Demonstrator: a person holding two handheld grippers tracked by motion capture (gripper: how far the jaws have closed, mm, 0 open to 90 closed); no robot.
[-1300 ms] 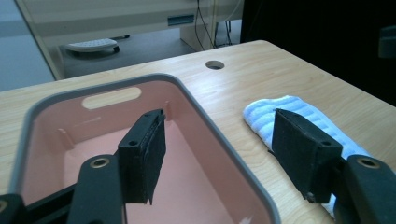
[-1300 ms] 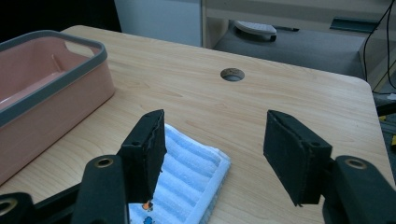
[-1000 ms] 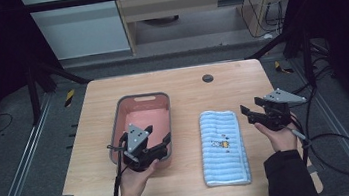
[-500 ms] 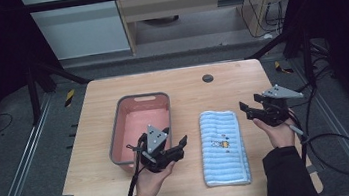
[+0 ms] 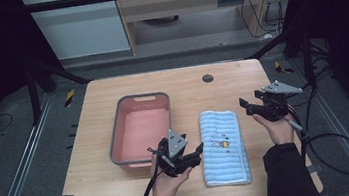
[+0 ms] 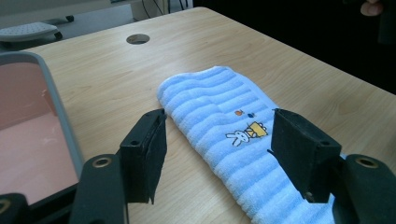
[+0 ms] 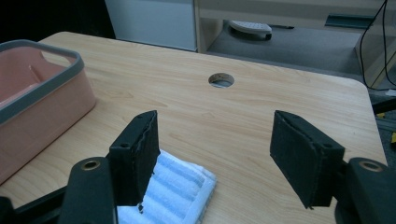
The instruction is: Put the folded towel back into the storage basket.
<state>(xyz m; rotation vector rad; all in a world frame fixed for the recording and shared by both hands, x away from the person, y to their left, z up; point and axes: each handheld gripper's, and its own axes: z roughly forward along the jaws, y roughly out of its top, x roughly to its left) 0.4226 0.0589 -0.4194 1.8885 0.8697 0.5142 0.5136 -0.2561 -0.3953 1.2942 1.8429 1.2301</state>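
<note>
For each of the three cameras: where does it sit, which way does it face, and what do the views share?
High view: above the person's side, looking down on the table; forearms, left gripper, right gripper.
Left gripper view: along its open jaws toward the blue towel and pink tub.
Right gripper view: along its open jaws over the towel's end, toward the table hole.
Shared: towel, tub, hole.

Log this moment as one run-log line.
left gripper: open, nearing folded blue striped towel | right gripper: open, jaws just widened, nothing between, beside towel's far end | pink plastic tub: empty
</note>
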